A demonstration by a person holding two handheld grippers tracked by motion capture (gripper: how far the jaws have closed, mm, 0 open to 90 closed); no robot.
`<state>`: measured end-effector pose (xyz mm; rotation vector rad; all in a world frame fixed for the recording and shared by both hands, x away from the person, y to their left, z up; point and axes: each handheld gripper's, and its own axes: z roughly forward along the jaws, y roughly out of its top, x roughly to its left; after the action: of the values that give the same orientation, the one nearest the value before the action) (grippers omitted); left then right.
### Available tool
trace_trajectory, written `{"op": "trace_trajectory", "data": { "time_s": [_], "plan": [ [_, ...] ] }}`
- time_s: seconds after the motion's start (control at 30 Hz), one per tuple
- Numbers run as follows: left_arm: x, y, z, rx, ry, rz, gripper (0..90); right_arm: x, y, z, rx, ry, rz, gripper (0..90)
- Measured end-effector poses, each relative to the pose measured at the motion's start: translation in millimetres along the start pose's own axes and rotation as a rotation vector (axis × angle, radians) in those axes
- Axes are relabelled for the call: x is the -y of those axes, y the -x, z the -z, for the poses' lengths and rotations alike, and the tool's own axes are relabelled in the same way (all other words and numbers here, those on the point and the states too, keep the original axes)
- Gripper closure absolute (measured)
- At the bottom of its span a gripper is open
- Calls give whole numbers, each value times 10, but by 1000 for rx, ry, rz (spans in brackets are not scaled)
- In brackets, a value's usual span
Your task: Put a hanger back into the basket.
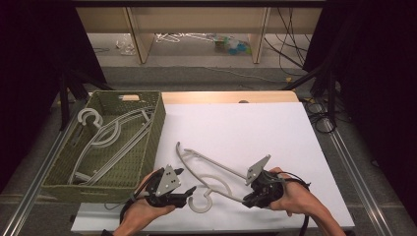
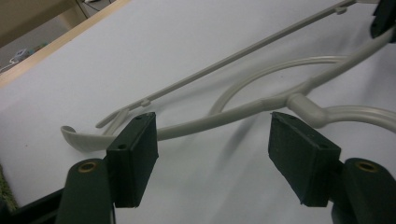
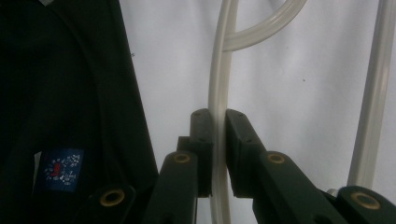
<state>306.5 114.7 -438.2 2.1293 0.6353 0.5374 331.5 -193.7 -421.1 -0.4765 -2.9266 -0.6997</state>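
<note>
— What colours are there?
— A pale grey hanger [image 1: 209,172] on a white table [image 1: 255,128], and black grippers.
— And the basket [image 1: 147,147]?
— Olive green, woven, holding more grey hangers [image 1: 110,140].

The high view looks forward and down over the whole table [image 1: 275,123] from the near side. Each gripper view sits low and close, sighting along its own jaws. All three share the grey hanger [image 1: 209,172] [image 2: 233,112] [image 3: 219,84] near the front edge.

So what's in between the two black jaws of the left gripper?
Nothing is pinched there. In the left gripper view the left gripper stands open, with bare white table in the gap; the grey hanger lies just beyond the tips.
</note>
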Motion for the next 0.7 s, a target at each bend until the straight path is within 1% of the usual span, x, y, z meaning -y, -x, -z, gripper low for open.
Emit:
{"op": "trace_trajectory", "data": {
  "time_s": [0.03, 0.07, 0.1, 0.13, 0.17, 0.2, 0.23, 0.27, 0.3, 0.33, 0.37, 0.4, 0.43, 0.47, 0.5, 0.53, 0.57, 0.6, 0.63, 0.67, 0.7],
  "plan": [
    [-13, -19, -27, 0, -12, -8, 328, 8, -4, 11, -6, -1, -2, 821],
    [-13, -19, -27, 0, -12, -8, 327, 8, -4, 11, -6, -1, -2, 821],
    [-22, -41, -64, -11, -29, -35, 327, 30, -5, 45, -15, 9, 11, 820],
    [-30, -56, -131, -11, -77, -82, 326, 35, -6, 58, -15, 9, 11, 820],
    [-30, -56, -131, -11, -77, -82, 324, 43, -4, 69, -5, 15, 16, 819],
    [-27, -41, -203, -2, -100, -113, 328, 51, -6, 85, -18, 14, 13, 819],
    [-15, -22, -244, -8, -104, -143, 331, 58, -5, 93, -15, 13, 19, 820],
    [-10, -7, -272, -10, -125, -180, 330, 66, -12, 100, -17, 13, 17, 820],
    [-10, -7, -272, -10, -125, -180, 332, 66, -12, 100, -17, 13, 17, 820],
    [-8, 11, -294, -20, -137, -206, 332, 73, -10, 104, -18, 14, 21, 819],
    [0, 30, -323, -26, -126, -229, 332, 85, -11, 106, -17, 13, 24, 819],
    [1, 35, -367, -6, -122, -264, 331, 91, -12, 104, -21, 13, 27, 820],
    [-2, 38, -383, -15, -118, -274, 335, 95, -16, 108, -26, 12, 27, 819],
    [-9, 36, -399, -17, -116, -300, 336, 99, -18, 115, -32, 12, 27, 820],
    [-15, 33, -412, -2, -111, -316, 339, 104, -16, 118, -29, 14, 33, 819],
    [-15, 33, -412, -2, -111, -316, 347, 104, -16, 118, -29, 14, 33, 819],
    [-15, 35, -440, 13, -95, -349, 351, 107, -24, 127, -39, 16, 31, 819],
    [-18, 34, -455, 12, -97, -388, 357, 108, -24, 123, -40, 14, 36, 819],
    [-18, 44, -465, 8, -101, -413, 365, 108, -23, 119, -41, 12, 37, 819],
    [-18, 53, -471, 13, -104, -432, 366, 109, -24, 112, -46, 10, 39, 819],
    [-22, 54, -478, 42, -97, -444, 380, 110, -24, 108, -49, 9, 41, 819]
  ]
}}
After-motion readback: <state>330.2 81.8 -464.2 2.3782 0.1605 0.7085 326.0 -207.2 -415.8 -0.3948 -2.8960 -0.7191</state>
